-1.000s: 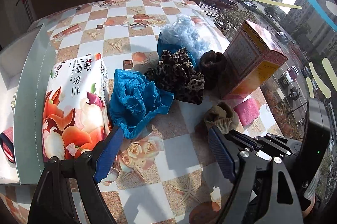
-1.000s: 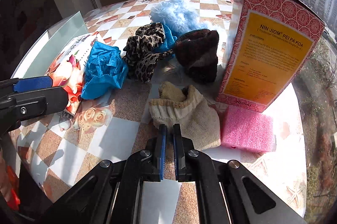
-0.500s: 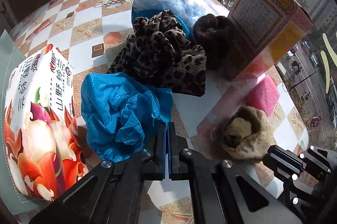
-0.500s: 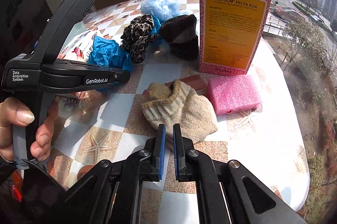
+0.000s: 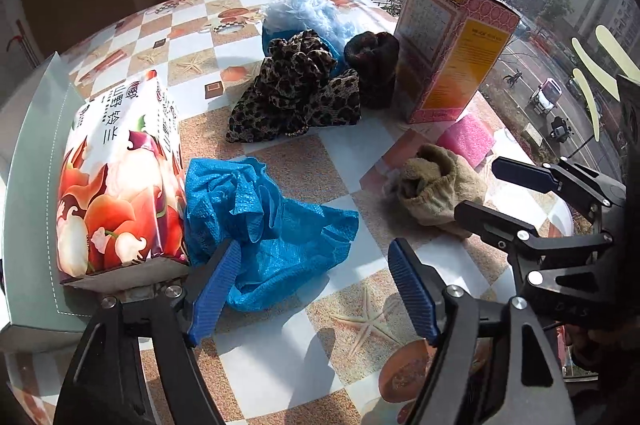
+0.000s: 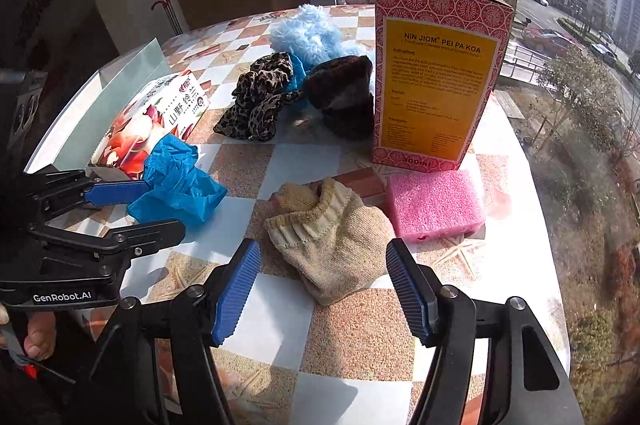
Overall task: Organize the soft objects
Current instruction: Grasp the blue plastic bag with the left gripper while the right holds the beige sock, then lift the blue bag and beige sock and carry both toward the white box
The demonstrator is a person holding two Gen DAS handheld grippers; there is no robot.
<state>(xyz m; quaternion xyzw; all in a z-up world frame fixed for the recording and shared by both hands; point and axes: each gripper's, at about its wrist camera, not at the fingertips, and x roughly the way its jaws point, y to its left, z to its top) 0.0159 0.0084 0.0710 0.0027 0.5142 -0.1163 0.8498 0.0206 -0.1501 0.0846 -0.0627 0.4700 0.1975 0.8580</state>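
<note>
A crumpled blue plastic cover [image 5: 264, 225] lies on the checked tablecloth, its near edge between the pads of my left gripper [image 5: 316, 289], whose jaws are opening and press on nothing. A beige knitted sock [image 6: 336, 241] lies just ahead of my right gripper [image 6: 324, 289], whose jaws are also opening around its near end without touching it. Behind sit a leopard-print cloth [image 5: 296, 93], a dark brown fuzzy piece [image 5: 372, 65], a pale blue fluffy item [image 5: 308, 13] and a pink sponge [image 6: 436, 205]. The right gripper [image 5: 500, 189] shows in the left wrist view beside the sock [image 5: 432, 185].
A flowered tissue pack [image 5: 116, 173] stands left of the blue cover, against a pale green box wall [image 5: 32, 185]. A tall red and yellow carton [image 6: 440, 73] stands behind the sponge. The table edge [image 6: 544, 225] runs along the right by the window.
Both grippers were shut half a second ago and now stand apart. The left gripper has drawn back and shifted left, so the blue cover now lies between its pads.
</note>
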